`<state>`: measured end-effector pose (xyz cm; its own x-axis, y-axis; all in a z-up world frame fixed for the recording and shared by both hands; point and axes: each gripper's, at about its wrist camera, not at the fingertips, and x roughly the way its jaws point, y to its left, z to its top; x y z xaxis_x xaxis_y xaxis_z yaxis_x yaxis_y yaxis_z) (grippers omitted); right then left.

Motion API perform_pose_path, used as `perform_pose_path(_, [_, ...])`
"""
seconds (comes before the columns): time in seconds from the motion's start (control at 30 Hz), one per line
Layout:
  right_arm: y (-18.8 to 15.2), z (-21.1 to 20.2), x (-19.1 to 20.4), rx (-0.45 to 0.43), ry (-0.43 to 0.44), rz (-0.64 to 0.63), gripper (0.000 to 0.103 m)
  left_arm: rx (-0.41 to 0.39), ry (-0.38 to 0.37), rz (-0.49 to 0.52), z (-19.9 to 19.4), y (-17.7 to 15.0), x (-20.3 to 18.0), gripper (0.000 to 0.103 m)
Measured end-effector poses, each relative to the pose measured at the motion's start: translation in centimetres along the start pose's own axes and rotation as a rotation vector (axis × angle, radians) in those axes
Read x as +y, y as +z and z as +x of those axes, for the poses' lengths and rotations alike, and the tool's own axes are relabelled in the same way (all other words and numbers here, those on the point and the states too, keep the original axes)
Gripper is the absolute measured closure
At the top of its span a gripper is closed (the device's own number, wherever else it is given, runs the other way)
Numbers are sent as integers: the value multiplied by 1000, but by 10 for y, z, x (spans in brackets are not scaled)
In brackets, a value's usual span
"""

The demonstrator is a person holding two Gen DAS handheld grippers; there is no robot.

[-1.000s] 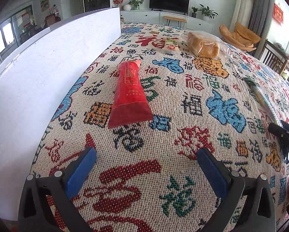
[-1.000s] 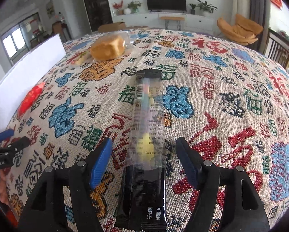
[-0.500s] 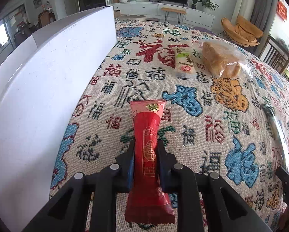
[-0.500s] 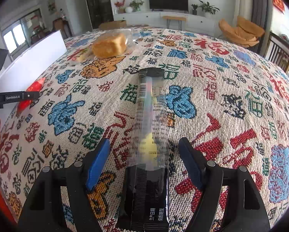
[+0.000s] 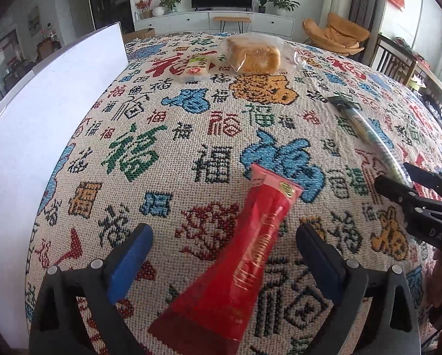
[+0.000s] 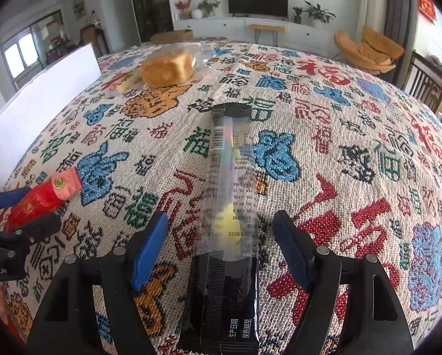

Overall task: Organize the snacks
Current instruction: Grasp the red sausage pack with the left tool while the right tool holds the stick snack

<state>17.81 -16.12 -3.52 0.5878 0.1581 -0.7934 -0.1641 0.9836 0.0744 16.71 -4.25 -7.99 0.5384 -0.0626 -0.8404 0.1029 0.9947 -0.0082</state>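
two wrist views look down over a table covered by a woven cloth patterned with coloured chinese characters. a tall white board stands along the cloth's left edge and serves here as the landmark.

the left gripper has just been opening: half a second ago its pads were clamped on the red snack packet, which then lay close beside the white board. now its blue-padded fingers are spread wide, and the packet lies loose and slanted on the cloth between them, touching neither pad. the packet now sits well away from the white board, towards the middle of the cloth, so it looks to have been carried over and set down.

the right gripper has not moved. its fingers are spread on either side of a long clear-and-black snack packet, not pressing it. this packet lies farther from the white board than the red one, and the two are now near each other.

at the far end of the cloth, a bagged bread loaf and a small green-and-white packet lie side by side, the small packet nearer the white board.

judging by this, the snacks are being gathered together; the red packet's move seems done, and the long packet is probably next.
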Motion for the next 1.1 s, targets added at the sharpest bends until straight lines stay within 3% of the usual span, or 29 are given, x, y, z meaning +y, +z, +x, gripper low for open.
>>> perform_pose_path(0.07, [0,0,1,1,-4,-3,27,-17,5,12,4,2,5,0])
perform_pose_path(1.1, [0,2,4,7,-23,-18,25,-40,-7,19,8,2,14,0])
